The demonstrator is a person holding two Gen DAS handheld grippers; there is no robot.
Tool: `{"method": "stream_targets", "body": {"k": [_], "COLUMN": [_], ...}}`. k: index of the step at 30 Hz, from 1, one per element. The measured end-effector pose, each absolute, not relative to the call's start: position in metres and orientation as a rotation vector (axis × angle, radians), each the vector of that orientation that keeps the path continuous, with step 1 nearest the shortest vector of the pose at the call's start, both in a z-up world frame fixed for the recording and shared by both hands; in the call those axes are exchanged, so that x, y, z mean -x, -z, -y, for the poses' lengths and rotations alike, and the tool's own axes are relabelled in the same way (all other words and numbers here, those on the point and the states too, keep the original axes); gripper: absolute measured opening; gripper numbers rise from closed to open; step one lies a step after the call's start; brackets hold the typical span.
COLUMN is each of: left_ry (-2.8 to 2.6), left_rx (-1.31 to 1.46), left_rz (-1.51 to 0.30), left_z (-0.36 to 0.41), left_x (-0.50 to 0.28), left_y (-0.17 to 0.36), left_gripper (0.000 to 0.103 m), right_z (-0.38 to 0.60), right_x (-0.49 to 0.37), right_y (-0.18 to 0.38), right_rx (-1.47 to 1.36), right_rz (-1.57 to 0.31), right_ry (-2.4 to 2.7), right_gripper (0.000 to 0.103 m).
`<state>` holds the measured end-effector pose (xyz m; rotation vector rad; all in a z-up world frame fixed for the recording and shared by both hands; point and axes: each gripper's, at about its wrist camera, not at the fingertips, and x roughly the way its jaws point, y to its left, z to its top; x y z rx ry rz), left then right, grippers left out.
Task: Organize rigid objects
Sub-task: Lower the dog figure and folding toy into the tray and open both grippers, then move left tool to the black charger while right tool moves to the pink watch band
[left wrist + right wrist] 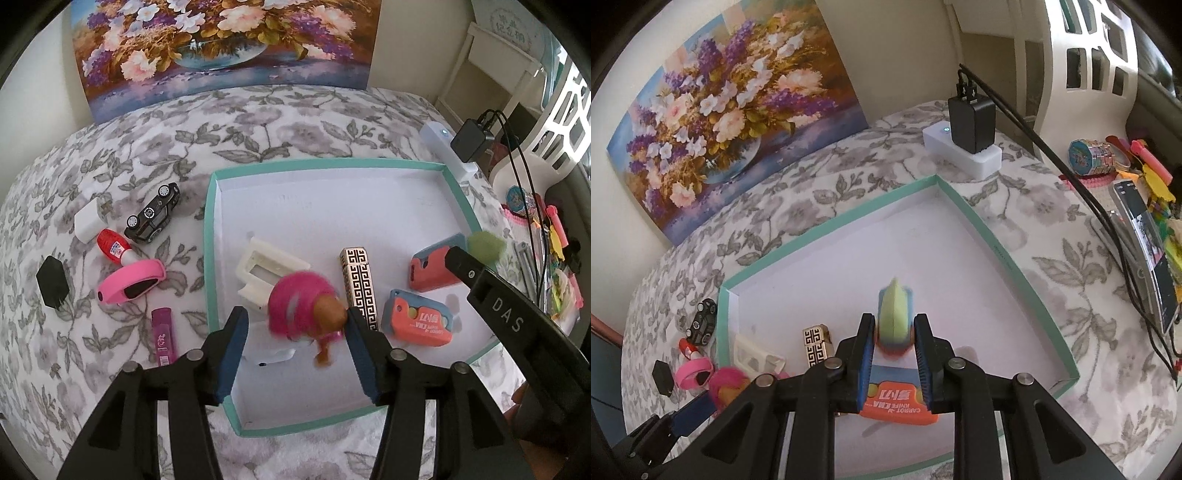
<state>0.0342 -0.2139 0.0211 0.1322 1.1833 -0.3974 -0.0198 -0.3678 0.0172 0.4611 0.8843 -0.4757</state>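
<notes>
Inside teal box (pixel 212 236): 2 orange knives (pixel 417 317), pink doll (pixel 301 306) btwn parted left fingers (pixel 236 343); right fingers (pixel 866 354) clamp green-tipped toy (pixel 894 317).

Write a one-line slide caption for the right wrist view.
Right gripper shut on a green-tipped carrot toy above the teal-rimmed box.

Doll (pixel 303 306) (blurred, probably) in tray (pixel 212 236), toy car (pixel 153 218) left outside.

Teal-rimmed white box (pixel 212 236), grey floral cloth (pixel 147 147), hot-pink doll (pixel 299 306) (blurred), gold-and-black key-pattern lighter (pixel 360 288), black toy car (pixel 153 216), orange-and-blue knife toys (pixel 417 319).
</notes>
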Motion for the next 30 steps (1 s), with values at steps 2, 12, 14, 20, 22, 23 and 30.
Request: {"method": "stream_targets", "body": {"k": [2, 12, 14, 20, 22, 23, 30], "left_ry": [0.391, 0.33, 0.3, 0.162, 0.114, 0.091, -0.062], "left_rx": [-0.136, -0.067, -0.04, 0.014, 0.037, 0.045, 0.094], "left_rz": [-1.177, -1.158, -1.159, -1.167, -1.173, -1.176, -1.208], "left_z": [0.213, 0.188, 0.178, 0.144, 0.131, 0.126, 0.089], "left_x": [-0.034, -0.046, -0.051, -0.064, -0.069, -0.069, -0.077], "left_y": [-0.023, -0.034, -0.035, -0.034, -0.032, -0.031, -0.02], "left_gripper": [0.055, 0.057, 0.058, 0.077, 0.078, 0.081, 0.085], "right_z": [0.367, 0.35, 0.347, 0.331, 0.323, 0.32, 0.29], "right_x": [0.019, 0.015, 0.014, 0.008, 0.005, 0.005, -0.003], "right_y": [-0.017, -0.023, -0.024, -0.023, -0.023, -0.023, -0.023], "right_rx": [-0.457, -0.373, -0.362, -0.314, -0.292, -0.285, -0.211], "right_rz": [-0.889, -0.894, -0.893, -0.919, -0.925, -0.926, -0.944], "right_ry": [0.475, 0.469, 0.464, 0.431, 0.418, 0.409, 0.348], "right_gripper": [0.025, 0.056, 0.056, 0.061, 0.066, 0.067, 0.083]}}
